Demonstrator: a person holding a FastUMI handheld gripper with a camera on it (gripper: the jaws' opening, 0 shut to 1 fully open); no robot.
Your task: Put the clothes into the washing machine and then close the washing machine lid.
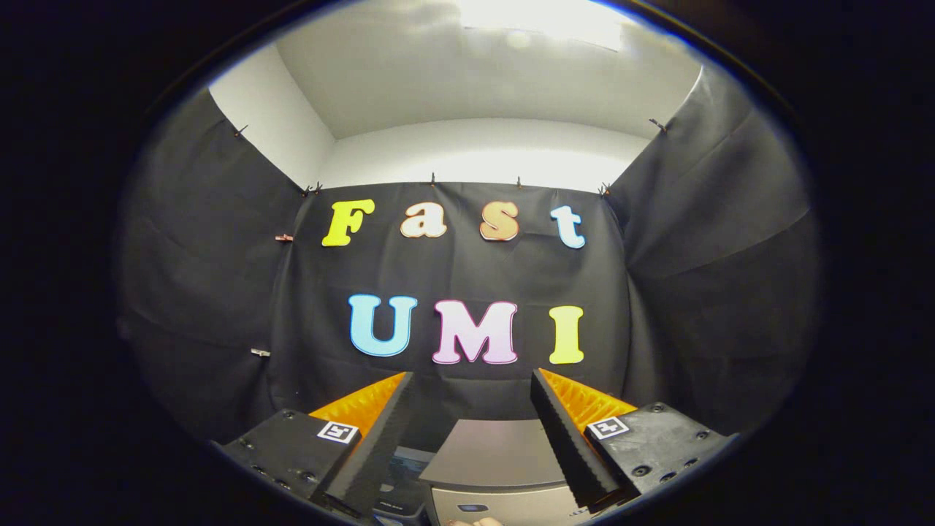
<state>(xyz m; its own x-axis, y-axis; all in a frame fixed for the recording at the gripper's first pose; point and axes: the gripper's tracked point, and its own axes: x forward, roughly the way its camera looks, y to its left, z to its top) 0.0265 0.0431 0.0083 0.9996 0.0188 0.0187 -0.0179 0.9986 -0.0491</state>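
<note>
The tongs (471,383) are wide open and hold nothing. They hang high above the washer (489,456). Its lid looks shut. No clothes to see, so the step is unclear.

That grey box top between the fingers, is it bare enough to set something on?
Yes, what shows of it. The grey box top is bare from its far edge by the black cloth wall toward the front. The open gripper holds nothing, so the gap is free. It looks more crowded beside the box's near corner, under one finger.

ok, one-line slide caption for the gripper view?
Open tool held level, empty, facing the booth wall, with the grey washing machine below its fingers.
</note>
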